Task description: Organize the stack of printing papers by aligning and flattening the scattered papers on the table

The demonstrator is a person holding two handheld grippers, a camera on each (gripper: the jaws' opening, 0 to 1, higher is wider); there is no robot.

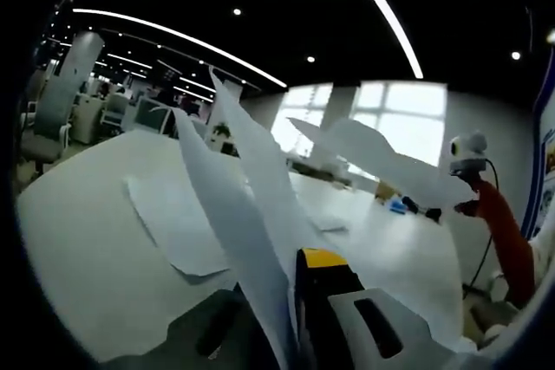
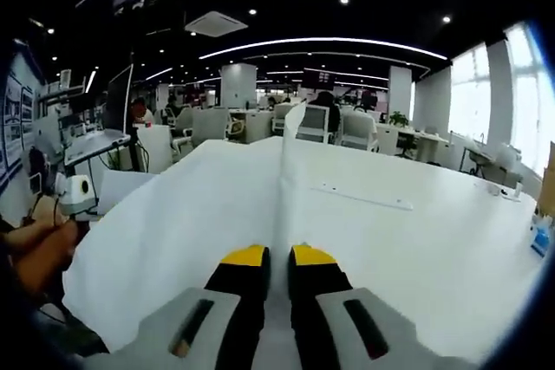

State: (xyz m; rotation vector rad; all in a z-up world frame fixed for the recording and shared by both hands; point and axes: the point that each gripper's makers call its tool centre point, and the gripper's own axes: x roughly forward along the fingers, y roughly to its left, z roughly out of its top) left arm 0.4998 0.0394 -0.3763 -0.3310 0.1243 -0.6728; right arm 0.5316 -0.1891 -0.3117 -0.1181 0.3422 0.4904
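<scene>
White printing papers, several sheets point(image 1: 251, 214) standing on edge and fanned apart above the tabletop point(image 1: 78, 240), another sheet point(image 1: 173, 223) lying flat there, one thin sheet point(image 2: 284, 179) seen edge-on, upright, slightly curved at top

right gripper point(image 2: 277, 259) | jaws pinch upright paper point(image 2: 288, 171) (edge-on) | table point(image 2: 416, 240)

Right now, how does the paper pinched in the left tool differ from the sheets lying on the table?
The held paper stands up on edge between the left gripper's jaws; the flat sheets lie on the white table. The held paper fans apart into separate leaves, while the flat sheets overlap loosely. Both are plain white.
</scene>
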